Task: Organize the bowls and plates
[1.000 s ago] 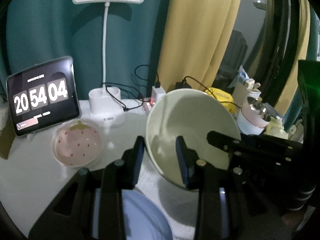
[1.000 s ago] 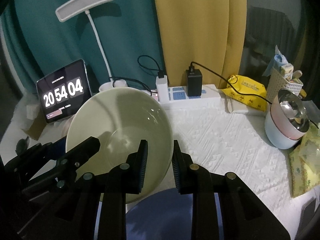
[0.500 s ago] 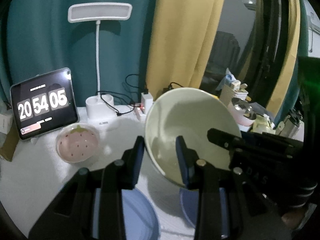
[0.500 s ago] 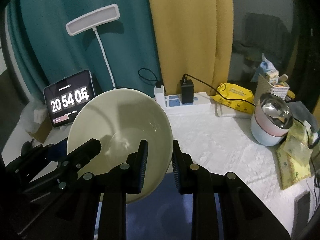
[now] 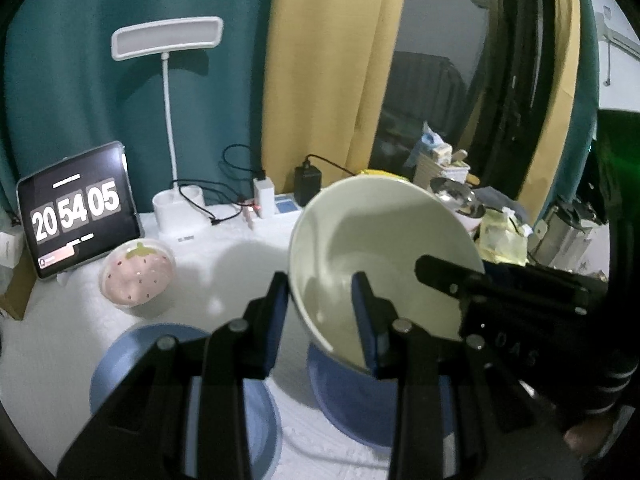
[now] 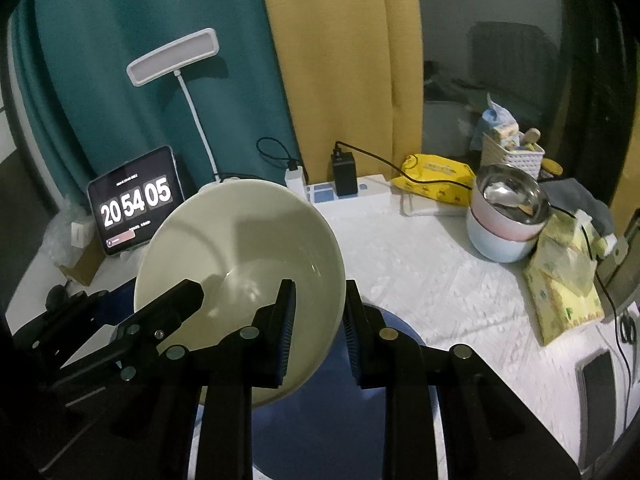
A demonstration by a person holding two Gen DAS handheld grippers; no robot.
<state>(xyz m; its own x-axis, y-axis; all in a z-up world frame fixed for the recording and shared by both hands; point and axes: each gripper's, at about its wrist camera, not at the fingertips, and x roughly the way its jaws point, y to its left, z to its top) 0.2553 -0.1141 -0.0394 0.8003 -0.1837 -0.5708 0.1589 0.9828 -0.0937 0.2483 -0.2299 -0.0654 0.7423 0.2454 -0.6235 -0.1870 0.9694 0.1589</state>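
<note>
The cream bowl (image 5: 384, 256) is held tilted above the tabletop (image 6: 432, 264), its rim clamped on one side by the left gripper (image 5: 322, 308) and on the opposite side by the right gripper (image 6: 318, 320). A blue bowl (image 5: 360, 404) beneath is largely hidden by it; a second blue dish (image 5: 132, 356) is cut off behind the left gripper. Behind stand a strawberry bowl (image 5: 138, 276), a clock tablet (image 5: 76, 212), a desk lamp (image 5: 168, 80) and stacked bowls (image 6: 506, 220); their contents are hard to make out.

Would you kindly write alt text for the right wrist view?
Both grippers clamp opposite rims of a tilted cream bowl, right gripper nearest, above a blue plate on a white table.
</note>
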